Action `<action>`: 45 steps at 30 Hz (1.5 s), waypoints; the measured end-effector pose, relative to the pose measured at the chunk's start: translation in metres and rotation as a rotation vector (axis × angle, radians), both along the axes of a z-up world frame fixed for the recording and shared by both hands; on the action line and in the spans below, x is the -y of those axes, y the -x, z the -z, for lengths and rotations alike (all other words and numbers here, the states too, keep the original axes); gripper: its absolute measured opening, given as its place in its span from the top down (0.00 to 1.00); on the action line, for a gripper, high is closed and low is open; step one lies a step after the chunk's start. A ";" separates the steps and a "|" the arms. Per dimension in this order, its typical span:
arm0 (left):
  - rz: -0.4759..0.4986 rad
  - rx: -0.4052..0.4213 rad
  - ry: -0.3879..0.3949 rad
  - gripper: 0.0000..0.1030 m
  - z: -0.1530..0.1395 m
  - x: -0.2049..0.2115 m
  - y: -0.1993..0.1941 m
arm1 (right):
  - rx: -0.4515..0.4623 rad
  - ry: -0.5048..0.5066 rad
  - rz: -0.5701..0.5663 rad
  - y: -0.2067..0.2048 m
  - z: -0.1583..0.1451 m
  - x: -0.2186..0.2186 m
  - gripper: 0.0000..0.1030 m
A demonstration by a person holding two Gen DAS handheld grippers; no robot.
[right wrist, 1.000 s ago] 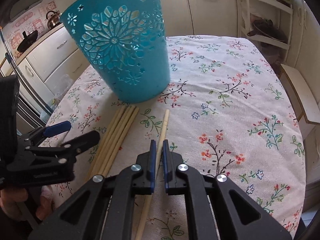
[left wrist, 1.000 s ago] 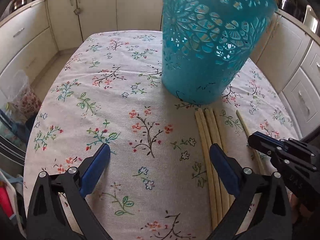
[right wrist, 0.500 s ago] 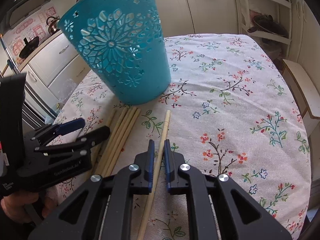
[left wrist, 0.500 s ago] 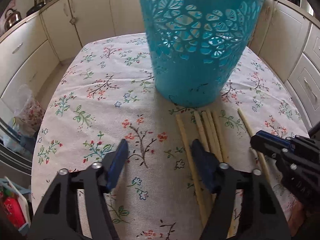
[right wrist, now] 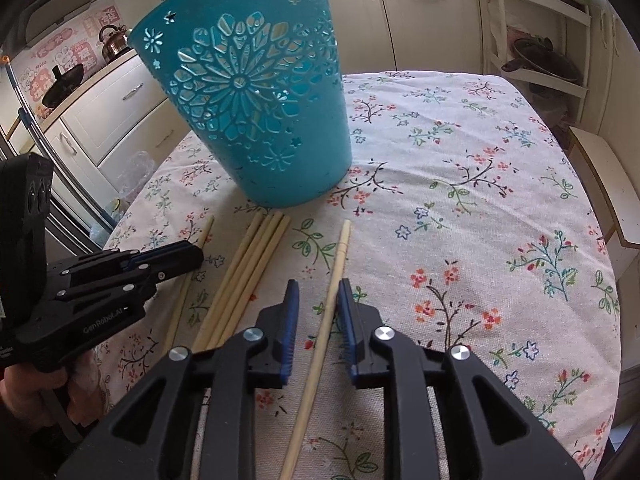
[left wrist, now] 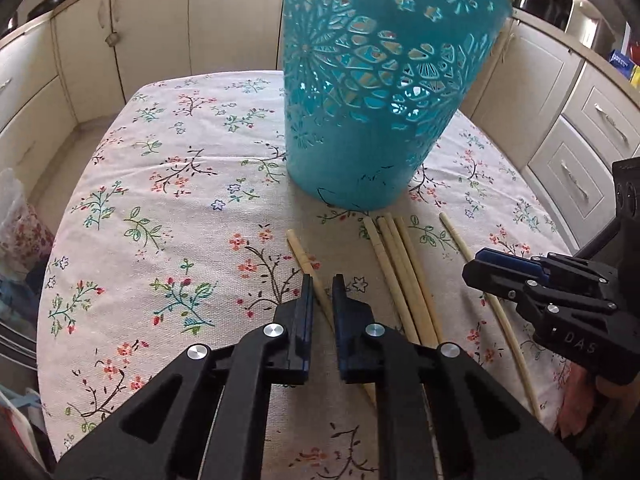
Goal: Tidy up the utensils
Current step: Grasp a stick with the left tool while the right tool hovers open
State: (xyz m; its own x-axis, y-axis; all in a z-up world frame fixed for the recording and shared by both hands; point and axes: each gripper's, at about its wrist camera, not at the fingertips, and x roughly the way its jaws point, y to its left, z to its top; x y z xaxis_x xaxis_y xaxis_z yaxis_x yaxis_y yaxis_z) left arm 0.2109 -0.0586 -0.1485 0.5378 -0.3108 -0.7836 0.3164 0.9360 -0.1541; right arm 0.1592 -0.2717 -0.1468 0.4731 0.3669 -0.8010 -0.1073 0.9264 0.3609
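Observation:
A teal cut-out basket [left wrist: 380, 92] [right wrist: 256, 108] stands upright on the flowered tablecloth. Several pale wooden chopsticks lie in front of it. My left gripper [left wrist: 320, 284] is shut on one chopstick [left wrist: 302, 254] that lies apart at the left; it also shows in the right wrist view [right wrist: 202, 240]. A bundle of three chopsticks [left wrist: 404, 276] [right wrist: 248, 272] lies in the middle. My right gripper [right wrist: 318, 292] is open, its jaws on either side of a single chopstick [right wrist: 338, 256], not touching it; that chopstick also shows in the left wrist view [left wrist: 460, 240].
The table [right wrist: 480, 184] is ringed by cream kitchen cabinets [left wrist: 120, 40]. A wire shelf rack [right wrist: 536, 52] with pans stands at the far right, a white bench [right wrist: 608, 184] by the table's right edge. Bags [left wrist: 20, 232] lie on the floor at the left.
My left gripper has closed from wide open onto the leftmost chopstick, which has slid apart from the bundle. My right gripper has opened from nearly shut around the single chopstick.

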 end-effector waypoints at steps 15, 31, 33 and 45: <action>-0.025 0.001 0.065 0.91 0.004 -0.001 0.000 | 0.023 0.074 -0.038 0.003 -0.002 -0.013 0.69; -0.040 0.007 0.064 0.90 0.004 -0.004 0.002 | 0.029 0.117 -0.048 0.003 -0.003 -0.021 0.62; -0.040 0.006 0.067 0.90 0.004 -0.004 0.002 | 0.031 0.126 -0.054 0.004 -0.003 -0.022 0.61; -0.038 0.004 0.073 0.89 0.004 -0.005 0.002 | 0.025 0.156 -0.038 0.004 -0.002 -0.023 0.48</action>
State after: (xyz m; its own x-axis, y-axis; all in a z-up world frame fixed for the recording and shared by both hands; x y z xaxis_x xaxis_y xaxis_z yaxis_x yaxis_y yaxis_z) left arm 0.2092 -0.0539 -0.1528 0.5532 -0.3464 -0.7576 0.2815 0.9337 -0.2214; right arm 0.1556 -0.2491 -0.1443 0.4822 0.2569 -0.8376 -0.1504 0.9661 0.2097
